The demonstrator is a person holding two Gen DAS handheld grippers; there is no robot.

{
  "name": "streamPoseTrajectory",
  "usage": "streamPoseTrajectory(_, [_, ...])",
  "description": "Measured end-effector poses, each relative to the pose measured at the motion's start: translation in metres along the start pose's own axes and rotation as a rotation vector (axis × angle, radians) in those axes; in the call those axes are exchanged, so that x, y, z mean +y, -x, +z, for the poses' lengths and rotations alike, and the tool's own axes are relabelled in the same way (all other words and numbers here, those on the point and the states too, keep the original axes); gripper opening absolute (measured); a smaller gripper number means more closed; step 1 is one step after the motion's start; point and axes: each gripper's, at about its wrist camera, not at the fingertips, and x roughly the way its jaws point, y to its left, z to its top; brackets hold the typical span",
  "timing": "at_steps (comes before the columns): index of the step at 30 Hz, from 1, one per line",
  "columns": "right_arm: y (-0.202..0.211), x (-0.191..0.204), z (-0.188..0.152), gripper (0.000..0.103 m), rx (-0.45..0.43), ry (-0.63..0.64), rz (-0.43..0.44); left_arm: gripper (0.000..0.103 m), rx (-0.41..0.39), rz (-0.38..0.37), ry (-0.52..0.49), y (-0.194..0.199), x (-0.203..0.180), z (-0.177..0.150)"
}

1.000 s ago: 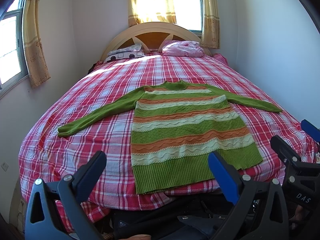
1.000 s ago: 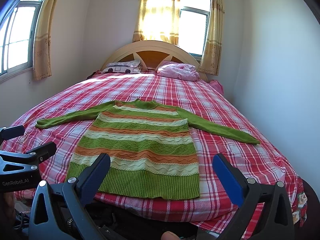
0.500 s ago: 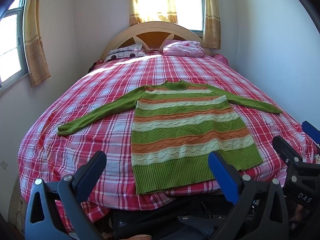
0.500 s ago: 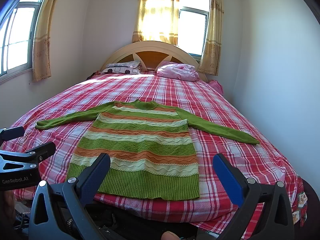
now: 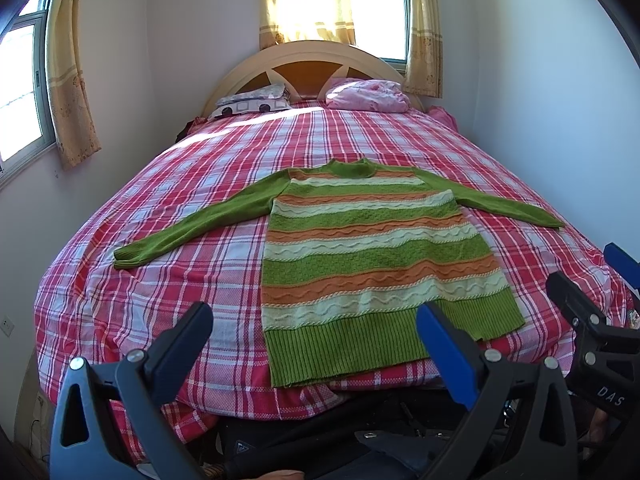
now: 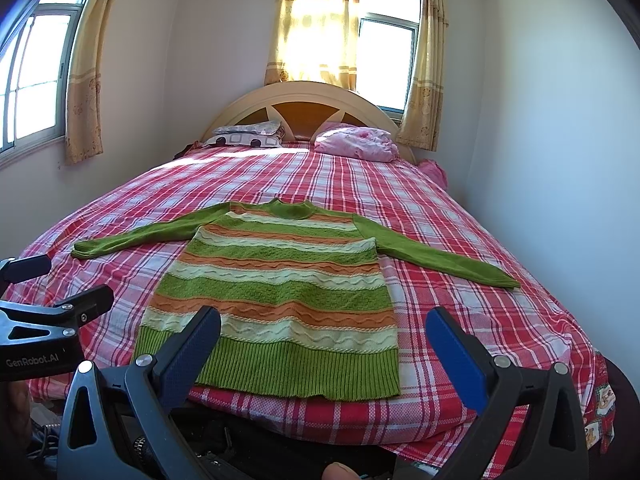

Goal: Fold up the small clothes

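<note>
**Sweater laid flat, nothing gripped: the risks lie in the first pinch**

The striped sweater (image 5: 372, 264) lies spread face-up on the checked bedspread (image 5: 192, 280), hem just inside the foot edge of the bed, collar toward the headboard (image 5: 308, 64), one sleeve reaching toward the left edge and the other toward the right; no fold has been made. The left tongs (image 5: 316, 344) hang short of the foot edge with fingers spread wide and nothing between them; the right tongs (image 6: 324, 340) are likewise wide apart and empty, in front of the hem.

What could go wrong, as I judge it: the knit is thick and stretchy, so a pinch may take only the top layer and leave the back behind, giving a crooked fold; a low pinch may catch the bedspread along with the wool and drag it into ridges; the hem sits so close to the foot edge that a tug toward the person could pull it over; a long sleeve lifted by the cuff may sag and twist.

Hard to make out: the underside of the sweater; the dark clutter below the foot edge; the person's hands, cut off by the frame; the far right corner of the bed beside the pink pillow (image 6: 352, 142).
</note>
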Motion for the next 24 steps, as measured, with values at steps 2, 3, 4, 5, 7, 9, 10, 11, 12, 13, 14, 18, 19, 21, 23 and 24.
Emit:
streamPoseTrajectory(2, [-0.0002,0.0008,-0.0005,0.102,-0.001,0.001,0.0,0.103,0.002,0.0,0.001,-0.001,-0.0004,0.0])
streamPoseTrajectory(3, [-0.0004,0.0003,-0.0006,0.102,-0.001,0.0,0.0,0.103,0.002,0.0,0.001,-0.0011,-0.0004,-0.0001])
streamPoseTrajectory(4, [-0.0005,0.0001,-0.0006,0.102,0.0,-0.001,0.0,0.103,0.002,0.0,0.002,-0.0011,-0.0006,-0.0002])
streamPoseTrajectory(5, [-0.0007,0.0007,-0.0011,0.102,0.001,-0.001,0.001,0.103,0.003,0.0,0.002,-0.0012,-0.0012,-0.0003])
streamPoseTrajectory(7, [-0.0016,0.0018,-0.0013,0.102,0.002,-0.001,0.002,0.103,0.006,-0.001,0.003,-0.0017,-0.0008,-0.0004])
streamPoseTrajectory(9, [-0.0015,0.0014,-0.0023,0.102,0.002,0.0,0.001,0.103,0.008,-0.002,0.003,-0.0021,-0.0027,-0.0006])
streamPoseTrajectory(10, [-0.0015,0.0015,-0.0027,0.102,0.002,0.001,0.001,0.103,0.01,-0.003,0.004,-0.0027,-0.0022,-0.0008])
streamPoseTrajectory(11, [-0.0018,0.0021,-0.0028,0.102,0.002,0.001,0.002,0.103,0.011,-0.003,0.005,-0.003,-0.0027,-0.001])
streamPoseTrajectory(12, [-0.0015,0.0014,-0.0029,0.102,0.002,0.0,0.002,0.103,0.013,-0.004,0.006,-0.0034,-0.002,-0.0012])
streamPoseTrajectory(13, [-0.0017,0.0017,-0.003,0.102,0.002,0.0,0.002,0.103,0.014,-0.005,0.007,-0.0036,-0.0019,-0.0013])
streamPoseTrajectory(14, [-0.0017,0.0019,-0.003,0.102,0.002,0.0,0.002,0.103,0.015,-0.005,0.007,-0.004,-0.0017,-0.0012])
streamPoseTrajectory(18, [-0.0023,0.0021,-0.0036,0.102,0.004,0.0,0.004,0.103,0.016,-0.006,0.008,-0.0044,-0.0024,-0.0015])
streamPoseTrajectory(19, [-0.0025,0.0022,-0.0043,0.102,0.004,0.0,0.005,0.103,0.017,-0.007,0.008,-0.0045,-0.0016,-0.0015])
streamPoseTrajectory(21, [-0.003,0.0024,-0.005,0.102,0.005,0.0,0.006,0.103,0.022,-0.009,0.008,-0.0056,-0.0022,-0.002])
streamPoseTrajectory(23, [-0.0043,0.0025,-0.0062,0.102,0.009,-0.002,0.011,0.103,0.028,-0.013,0.01,-0.0072,-0.0015,-0.0023])
streamPoseTrajectory(24, [-0.0053,0.002,-0.0069,0.102,0.011,-0.004,0.014,0.103,0.03,-0.015,0.01,-0.0081,-0.0012,-0.0024])
